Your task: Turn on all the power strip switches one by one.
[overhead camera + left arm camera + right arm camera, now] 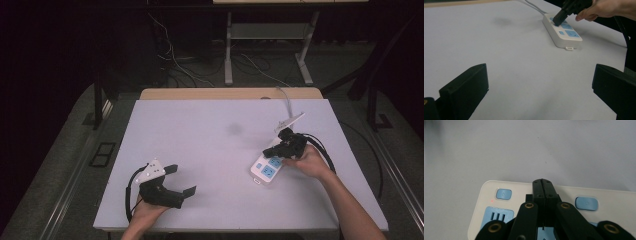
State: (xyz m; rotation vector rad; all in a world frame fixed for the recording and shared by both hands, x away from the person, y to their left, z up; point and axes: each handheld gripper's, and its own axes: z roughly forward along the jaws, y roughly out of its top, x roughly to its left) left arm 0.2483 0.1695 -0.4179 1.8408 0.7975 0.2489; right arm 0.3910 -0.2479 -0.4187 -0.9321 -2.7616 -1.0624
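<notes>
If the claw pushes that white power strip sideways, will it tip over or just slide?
Most likely just slide. The power strip lies flat and low on the table, so it seems hard to tip. Its plastic shell looks stiff and smooth, so it may skid easily. The white cord at its far end could tug back and swing it round. The shut right claw rests on top.

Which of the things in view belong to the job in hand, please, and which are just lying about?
In the job:
- white plastic power strip with blue sockets
- right gripper, jaws shut, tips at the strip's top

Lying about:
- left gripper, jaws open, idle
- white table
- cables on the floor
</notes>
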